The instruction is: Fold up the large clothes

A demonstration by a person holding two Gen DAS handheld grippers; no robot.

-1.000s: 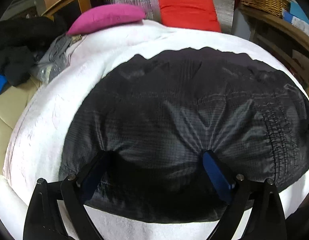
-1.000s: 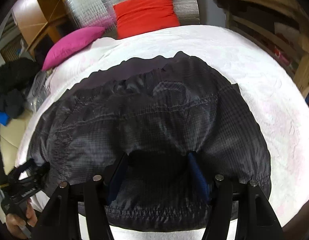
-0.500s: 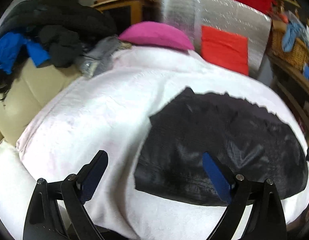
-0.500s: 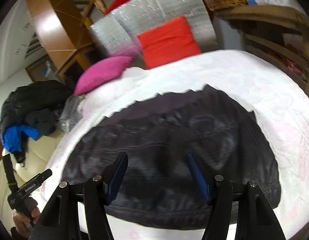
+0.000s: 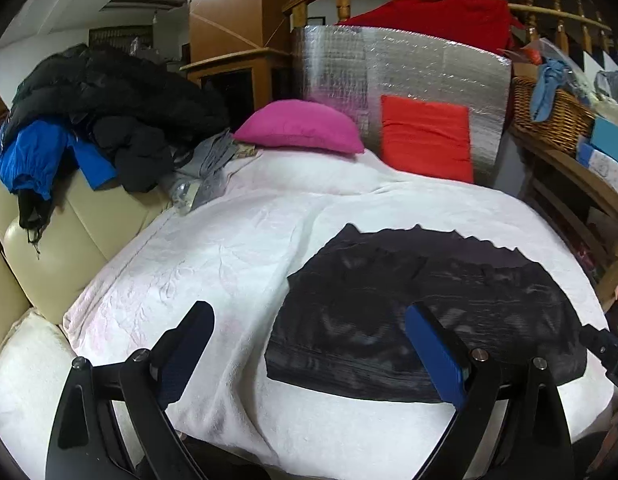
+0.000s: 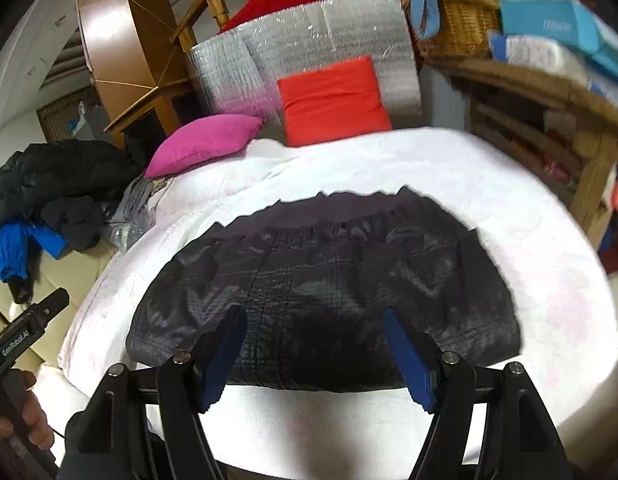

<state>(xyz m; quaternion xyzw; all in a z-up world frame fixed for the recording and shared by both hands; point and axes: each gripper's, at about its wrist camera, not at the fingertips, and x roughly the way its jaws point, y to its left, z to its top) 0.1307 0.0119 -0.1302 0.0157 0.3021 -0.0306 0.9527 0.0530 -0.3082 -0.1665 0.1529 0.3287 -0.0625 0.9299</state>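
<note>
Both grippers have risen away from the folded black garment [image 6: 325, 292], which lies flat on the white bed cover [image 5: 229, 248]. Left gripper [image 5: 309, 344] stands wide and empty; right gripper [image 6: 313, 344] has just been opening, nothing between its jaws.

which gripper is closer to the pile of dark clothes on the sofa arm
Left. The left gripper hangs over the bare white blanket on the side where the clothes pile sits. The right gripper hangs over the folded black garment, farther from the pile.
</note>
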